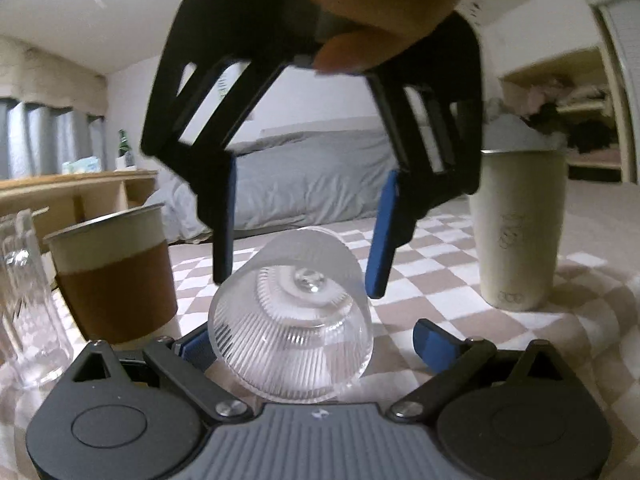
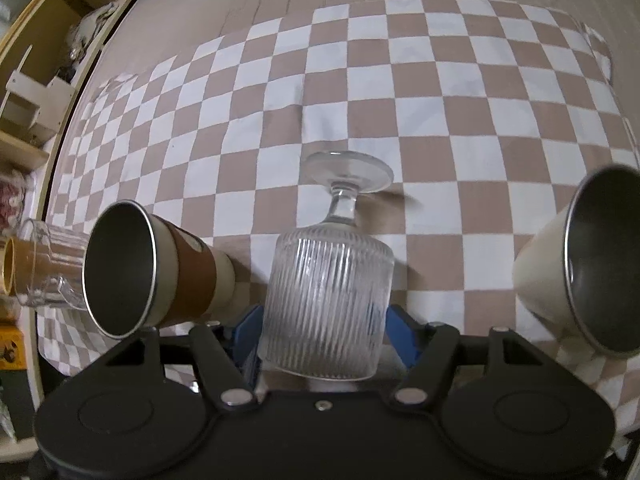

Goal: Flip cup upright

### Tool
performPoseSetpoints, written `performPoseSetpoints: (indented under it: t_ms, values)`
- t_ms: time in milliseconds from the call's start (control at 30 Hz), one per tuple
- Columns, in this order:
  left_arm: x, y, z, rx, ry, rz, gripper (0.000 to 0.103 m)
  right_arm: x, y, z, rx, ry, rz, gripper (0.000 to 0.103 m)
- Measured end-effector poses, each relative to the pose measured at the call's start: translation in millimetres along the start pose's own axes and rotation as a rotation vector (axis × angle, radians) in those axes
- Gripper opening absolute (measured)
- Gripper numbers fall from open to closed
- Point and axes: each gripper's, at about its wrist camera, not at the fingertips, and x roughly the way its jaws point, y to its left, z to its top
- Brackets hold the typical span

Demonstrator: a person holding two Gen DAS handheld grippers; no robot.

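Note:
A clear ribbed stemmed glass cup (image 1: 292, 320) lies on its side on the checkered cloth, mouth toward my left gripper's camera. My left gripper (image 1: 316, 344) is open, its blue pads (image 1: 434, 344) on either side of the cup's rim without closing on it. My right gripper (image 1: 300, 280) comes down from above, open, its fingers straddling the cup's bowl. In the right wrist view the cup (image 2: 328, 300) lies between the open blue pads (image 2: 402, 336) of the right gripper (image 2: 324, 336), its round foot (image 2: 348, 170) pointing away.
A cream mug with a brown sleeve (image 1: 116, 276) stands left of the cup, with a clear glass mug (image 1: 24, 300) beyond it. A tall cream tumbler (image 1: 520, 228) stands right. The checkered cloth (image 2: 440, 100) stretches ahead; shelves (image 2: 36, 92) line the left.

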Motion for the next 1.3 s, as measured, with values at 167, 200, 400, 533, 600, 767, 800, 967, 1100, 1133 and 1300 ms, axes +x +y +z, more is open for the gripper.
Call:
performPoseSetpoints:
  t_ms: [167,200,400,533,600,767,800,967,1100,1133,1300]
  values:
    - [-2,2,-5,-0.004,-0.085,0.039,0.094,-5,3,-2,0.001,0.005,0.016,0.063]
    - [-1,2,-5,-0.009,-0.093,0.036,0.094,-5,4,-3,-0.004,0.003,0.018,0.063]
    - [7,17,-9,-0.096,-0.056,0.006,0.078,-6,8,-3,-0.024,-0.007,0.006,0.062]
    - [6,19,-17,-0.091,-0.058,-0.023,0.071,-8,7,-3,-0.028,-0.019,0.006,0.062]
    - [6,17,-19,-0.075,-0.065,-0.022,0.071,-10,9,-4,-0.044,-0.030,-0.004,0.062]
    - [4,16,-20,-0.065,-0.070,-0.020,0.070,-10,6,-3,-0.024,-0.043,0.000,0.061]
    - [5,16,-20,-0.055,-0.075,-0.018,0.070,-10,5,-3,-0.017,-0.042,0.003,0.061]
    - [-5,14,-22,0.000,-0.118,-0.014,0.070,-12,5,-6,-0.017,-0.055,0.009,0.063]
    - [-18,13,-18,0.033,-0.173,-0.022,0.069,-23,6,-11,-0.037,-0.065,0.017,0.063]
    - [-21,13,-16,0.033,-0.183,-0.025,0.069,-27,6,-12,-0.038,-0.069,0.021,0.063]
    - [-32,14,-9,0.048,-0.238,-0.048,0.069,-49,5,-14,-0.059,-0.117,0.043,0.062]
